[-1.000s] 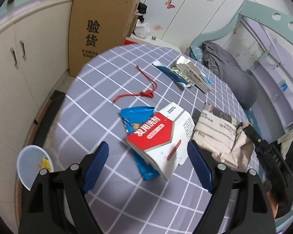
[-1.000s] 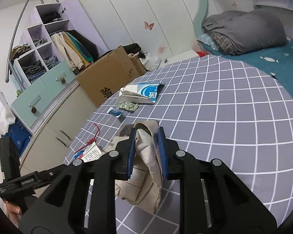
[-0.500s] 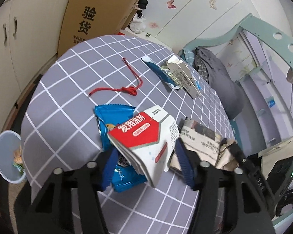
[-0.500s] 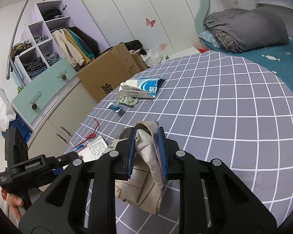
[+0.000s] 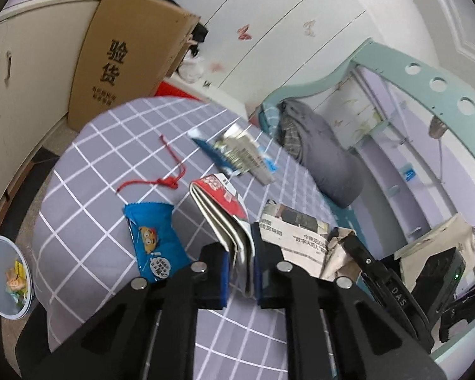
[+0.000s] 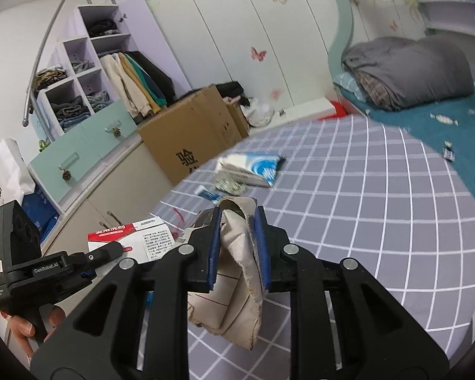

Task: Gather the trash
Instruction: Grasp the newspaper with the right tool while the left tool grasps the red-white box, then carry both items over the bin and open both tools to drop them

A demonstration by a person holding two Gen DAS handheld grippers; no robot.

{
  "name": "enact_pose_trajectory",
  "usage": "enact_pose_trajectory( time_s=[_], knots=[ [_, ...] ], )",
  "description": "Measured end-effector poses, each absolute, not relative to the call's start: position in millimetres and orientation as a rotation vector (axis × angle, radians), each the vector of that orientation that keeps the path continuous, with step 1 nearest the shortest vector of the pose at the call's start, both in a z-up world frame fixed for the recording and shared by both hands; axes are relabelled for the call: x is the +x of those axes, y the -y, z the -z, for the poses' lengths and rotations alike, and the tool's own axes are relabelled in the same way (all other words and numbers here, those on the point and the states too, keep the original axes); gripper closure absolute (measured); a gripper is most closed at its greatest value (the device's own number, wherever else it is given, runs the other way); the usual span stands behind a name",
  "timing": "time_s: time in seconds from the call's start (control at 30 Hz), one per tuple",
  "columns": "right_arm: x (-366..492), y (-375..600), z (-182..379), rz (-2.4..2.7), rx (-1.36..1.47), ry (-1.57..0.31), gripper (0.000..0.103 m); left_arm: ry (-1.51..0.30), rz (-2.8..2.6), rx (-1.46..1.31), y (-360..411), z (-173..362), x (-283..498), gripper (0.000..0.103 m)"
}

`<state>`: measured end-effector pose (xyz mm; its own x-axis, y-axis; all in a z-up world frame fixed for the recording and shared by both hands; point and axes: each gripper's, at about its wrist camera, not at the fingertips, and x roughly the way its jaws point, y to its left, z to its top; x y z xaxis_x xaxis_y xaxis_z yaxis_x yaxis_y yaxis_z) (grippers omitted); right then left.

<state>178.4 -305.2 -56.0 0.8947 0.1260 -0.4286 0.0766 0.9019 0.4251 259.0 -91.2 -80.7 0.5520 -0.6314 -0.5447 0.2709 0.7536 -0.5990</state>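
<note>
My left gripper (image 5: 240,272) is shut on a flattened red and white carton (image 5: 224,215) and holds it tilted above the grey checked table (image 5: 95,164); the carton also shows in the right wrist view (image 6: 136,237). My right gripper (image 6: 237,247) is shut on a crumpled newspaper (image 6: 234,269), which also shows in the left wrist view (image 5: 300,234). A blue snack wrapper (image 5: 152,237), a red string (image 5: 167,174) and a blue and white wrapper pile (image 5: 237,155) lie on the table.
A blue bin (image 5: 6,278) with scraps in it stands on the floor left of the table. A tall cardboard box (image 5: 123,60) leans against cabinets behind the table. A bed with a grey blanket (image 6: 408,72) lies to the right.
My left gripper has closed on the red and white carton and lifted it off the blue snack wrapper. My right gripper still holds the newspaper and has barely moved.
</note>
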Motion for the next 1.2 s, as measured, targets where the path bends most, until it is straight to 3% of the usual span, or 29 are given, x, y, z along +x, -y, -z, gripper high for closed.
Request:
enact_pose_trajectory(
  time_s=[0.3, 0.6, 0.9, 1.2],
  knots=[
    [182.9, 243.6, 14.4, -0.131, 0.382, -0.424, 0.083, -0.681, 0.374, -0.407, 14.4, 39.3, 227.0, 0.092],
    [217.2, 123.6, 8.0, -0.298, 0.274, -0.476, 0.083, -0.63, 0.092, -0.353, -97.8, 44.1, 191.4, 0.092],
    [246.5, -17.5, 52.7, -0.483, 0.146, -0.608, 0.083, -0.677, -0.121, -0.335, -191.4, 88.4, 173.3, 0.092],
    [264.8, -140.6, 133.9, -0.6, -0.008, -0.788, 0.083, -0.766, -0.317, -0.329, -272.3, 156.0, 170.8, 0.092]
  ],
)
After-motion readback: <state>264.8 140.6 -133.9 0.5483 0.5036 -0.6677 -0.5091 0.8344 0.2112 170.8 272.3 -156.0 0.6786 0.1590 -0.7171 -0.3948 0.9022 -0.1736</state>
